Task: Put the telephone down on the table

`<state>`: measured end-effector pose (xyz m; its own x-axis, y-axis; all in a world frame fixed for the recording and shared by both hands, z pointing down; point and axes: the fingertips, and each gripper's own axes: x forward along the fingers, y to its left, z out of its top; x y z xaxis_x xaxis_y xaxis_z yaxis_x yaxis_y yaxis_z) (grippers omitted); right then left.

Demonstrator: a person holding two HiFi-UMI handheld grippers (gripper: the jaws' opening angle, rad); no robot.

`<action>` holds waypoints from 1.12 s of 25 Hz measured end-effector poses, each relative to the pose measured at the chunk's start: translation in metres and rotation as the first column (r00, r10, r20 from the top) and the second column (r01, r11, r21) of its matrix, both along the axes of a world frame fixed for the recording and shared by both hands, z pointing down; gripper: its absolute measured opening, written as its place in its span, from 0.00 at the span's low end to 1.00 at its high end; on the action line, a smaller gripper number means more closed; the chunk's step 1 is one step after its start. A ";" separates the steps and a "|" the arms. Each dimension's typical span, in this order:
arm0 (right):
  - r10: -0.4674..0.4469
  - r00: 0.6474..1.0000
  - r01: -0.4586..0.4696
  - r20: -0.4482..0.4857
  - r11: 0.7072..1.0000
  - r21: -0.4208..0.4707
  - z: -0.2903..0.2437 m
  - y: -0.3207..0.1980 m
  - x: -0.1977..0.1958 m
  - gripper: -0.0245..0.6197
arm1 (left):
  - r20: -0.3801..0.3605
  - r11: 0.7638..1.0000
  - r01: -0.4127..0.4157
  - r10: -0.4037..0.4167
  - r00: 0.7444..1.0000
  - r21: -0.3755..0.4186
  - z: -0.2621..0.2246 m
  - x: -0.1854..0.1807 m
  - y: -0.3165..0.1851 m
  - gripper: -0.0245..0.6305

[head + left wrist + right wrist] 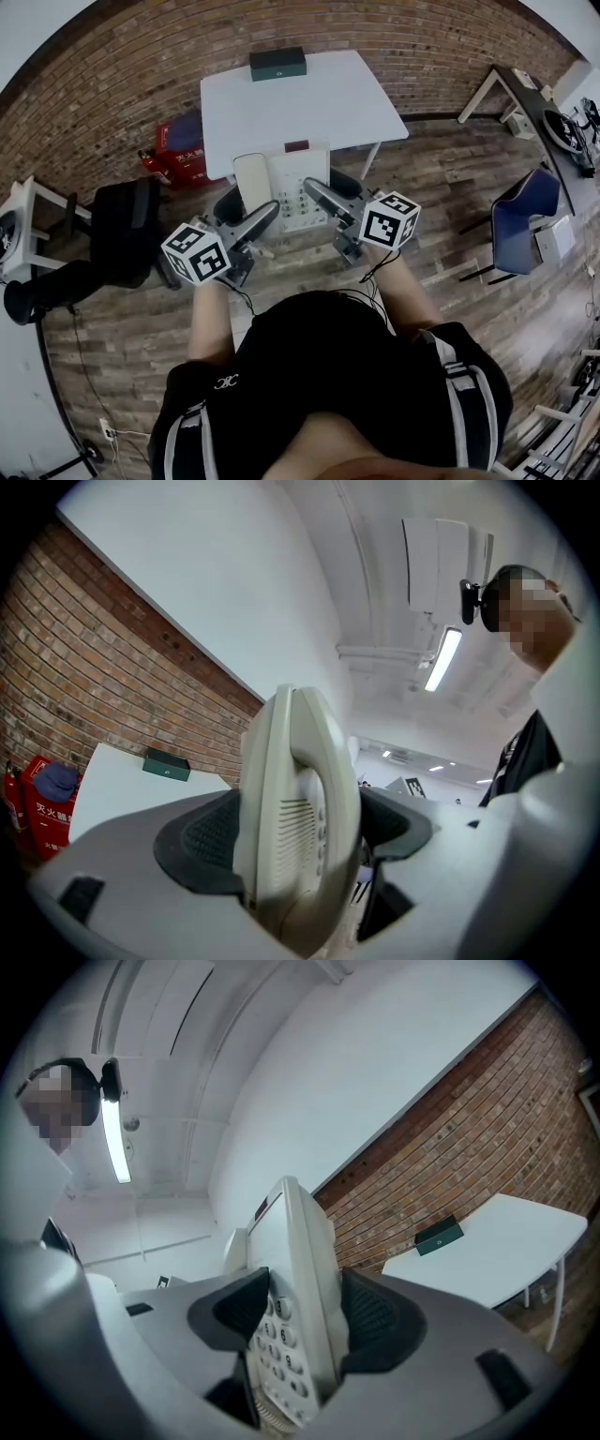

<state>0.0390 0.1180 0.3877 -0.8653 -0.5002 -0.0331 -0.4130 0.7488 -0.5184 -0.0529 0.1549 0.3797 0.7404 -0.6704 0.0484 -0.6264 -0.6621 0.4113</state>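
Jaws of the left gripper (298, 832) are clamping the handset side of the telephone (281, 183), which we are holding aloft at centre frame in the head view, and the right gripper (295, 1321) is squeezing its keypad edge, just short of the white table (319, 112) at upper centre. We are judging this to be the carry step: next we are needing to reach forward, lower it level onto bare tabletop clear of the dark box (277, 63), then open both grips together. We are counting two grippers, one telephone, one white table ahead and one box.
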 end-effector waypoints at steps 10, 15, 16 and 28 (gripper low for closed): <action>0.034 0.999 -0.034 0.005 0.999 0.001 0.002 -0.001 -0.029 0.36 | -0.004 1.000 -0.030 0.030 1.000 0.007 0.003 -0.030 -0.003 0.64; 0.031 1.000 -0.031 -0.005 0.999 0.019 -0.005 -0.013 -0.043 0.36 | -0.008 0.999 -0.027 0.028 1.000 0.016 -0.002 -0.044 -0.015 0.64; 0.029 1.000 -0.029 -0.003 0.999 0.016 -0.008 -0.018 -0.046 0.36 | -0.009 1.000 -0.026 0.026 1.000 0.016 -0.005 -0.047 -0.020 0.64; 0.010 1.000 -0.011 0.018 0.999 0.034 0.007 -0.083 -0.058 0.36 | 0.001 0.999 -0.003 0.003 1.000 0.038 0.010 -0.058 -0.083 0.64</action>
